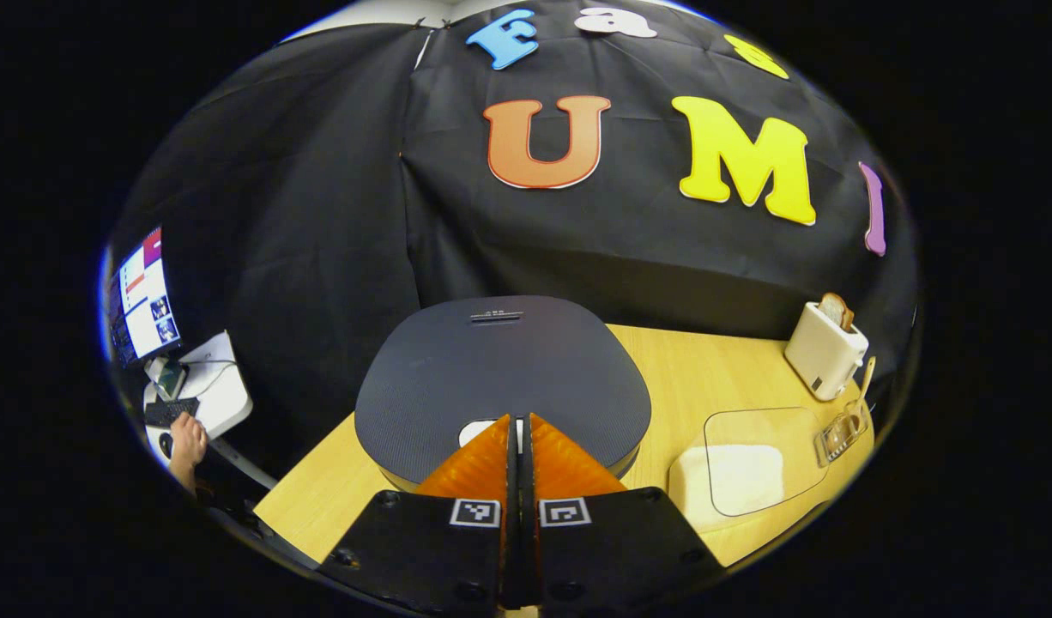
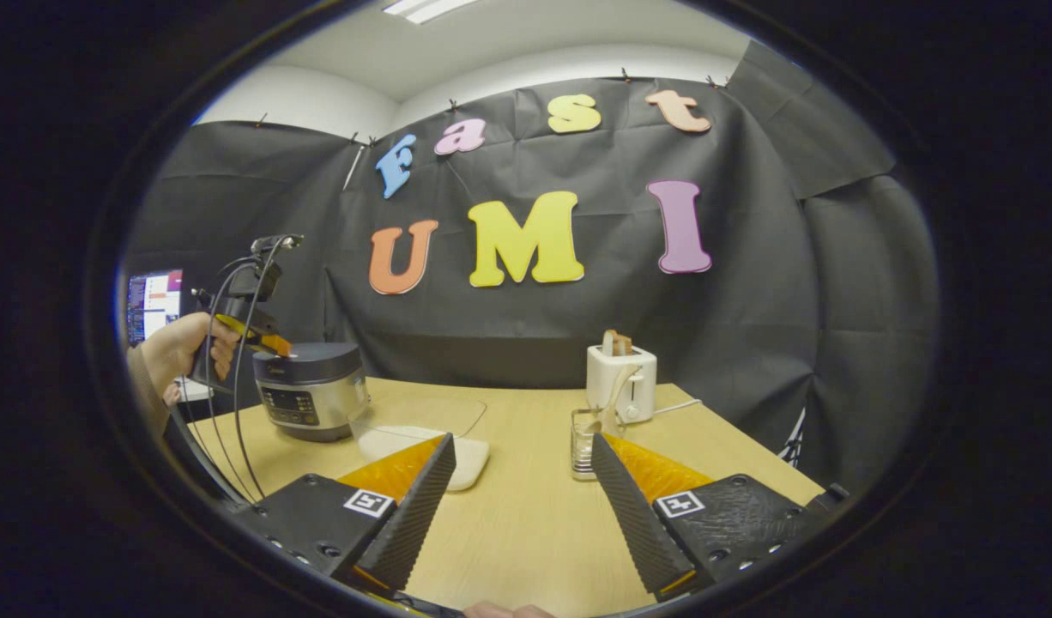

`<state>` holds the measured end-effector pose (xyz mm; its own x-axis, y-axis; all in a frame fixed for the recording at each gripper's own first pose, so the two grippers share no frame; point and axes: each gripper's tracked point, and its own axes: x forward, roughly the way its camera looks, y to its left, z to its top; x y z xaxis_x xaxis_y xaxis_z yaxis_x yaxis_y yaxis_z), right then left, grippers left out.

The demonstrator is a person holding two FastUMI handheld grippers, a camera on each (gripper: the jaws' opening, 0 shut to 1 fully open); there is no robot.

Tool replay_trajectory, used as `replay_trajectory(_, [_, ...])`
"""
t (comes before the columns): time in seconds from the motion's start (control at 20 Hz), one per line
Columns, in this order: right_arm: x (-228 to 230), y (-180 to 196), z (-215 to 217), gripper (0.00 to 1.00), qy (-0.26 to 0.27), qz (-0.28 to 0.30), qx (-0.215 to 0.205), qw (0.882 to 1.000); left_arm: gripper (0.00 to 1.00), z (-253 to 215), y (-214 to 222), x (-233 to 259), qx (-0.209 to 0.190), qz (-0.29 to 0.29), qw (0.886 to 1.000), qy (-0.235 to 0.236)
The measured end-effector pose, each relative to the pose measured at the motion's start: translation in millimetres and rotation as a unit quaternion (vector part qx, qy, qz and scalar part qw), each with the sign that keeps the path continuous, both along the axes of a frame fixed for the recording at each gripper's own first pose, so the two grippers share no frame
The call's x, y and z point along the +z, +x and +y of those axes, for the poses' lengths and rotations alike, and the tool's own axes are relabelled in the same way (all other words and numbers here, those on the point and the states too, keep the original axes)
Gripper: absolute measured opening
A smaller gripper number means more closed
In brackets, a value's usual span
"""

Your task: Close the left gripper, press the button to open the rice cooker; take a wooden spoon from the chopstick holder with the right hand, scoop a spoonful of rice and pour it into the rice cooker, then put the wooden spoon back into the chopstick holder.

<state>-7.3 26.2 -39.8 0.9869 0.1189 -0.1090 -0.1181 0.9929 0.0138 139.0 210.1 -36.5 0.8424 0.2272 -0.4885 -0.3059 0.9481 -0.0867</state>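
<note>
The pale wood-grain worktop [image 2: 526,515] carries everything. Largest on it is the rice cooker [image 1: 502,378], toward the left edge: a rounded body with a dark, finely dimpled lid, still down, and a silvery front panel in the right gripper view. The left gripper [image 1: 519,433] sits directly above the lid's near rim, its ribbed orange fingers clenched together on nothing, tips aimed at a pale button [image 1: 479,432] that lies just under and ahead of them. Whether they already touch it is hard to judge from this angle. The press is straight down along the fingers' own line.

Next, a white boxy toaster [image 2: 622,382] stands near the far edge. A clear-lidded container of white rice [image 2: 423,438] lies between cooker and toaster.

The clear chopstick holder [image 2: 584,442] stands just ahead of the right gripper [image 2: 526,481], slightly toward its right finger, the wooden spoon [image 2: 619,388] leaning upright in it. That gripper's jaws are spread wide, empty, and nearer the spoon than the left.
</note>
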Motion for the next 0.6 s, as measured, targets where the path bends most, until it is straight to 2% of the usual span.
replay_trajectory(0.1, [6.1,-3.8,1.3,0.95,-0.003,-0.008,0.002,1.0,0.03,-3.0,-0.1,-0.5,-0.008,0.003,1.0,-0.024])
replay_trajectory(0.35, [13.6,-8.1,-2.3,0.95,-0.008,-0.021,-0.004,1.0,0.03,-1.2,0.0,21.8,-0.017,-0.013,0.999,-0.04])
replay_trajectory(0.55, [15.8,-5.9,-8.1,0.95,-0.002,-0.023,-0.009,1.0,0.03,4.0,-7.4,90.7,-0.016,-0.094,0.995,0.014])
replay_trajectory(0.6, [13.1,-4.1,-9.9,0.96,0.001,-0.02,-0.01,1.0,0.02,-2.9,-13.4,100.4,-0.02,-0.098,0.995,0.009])
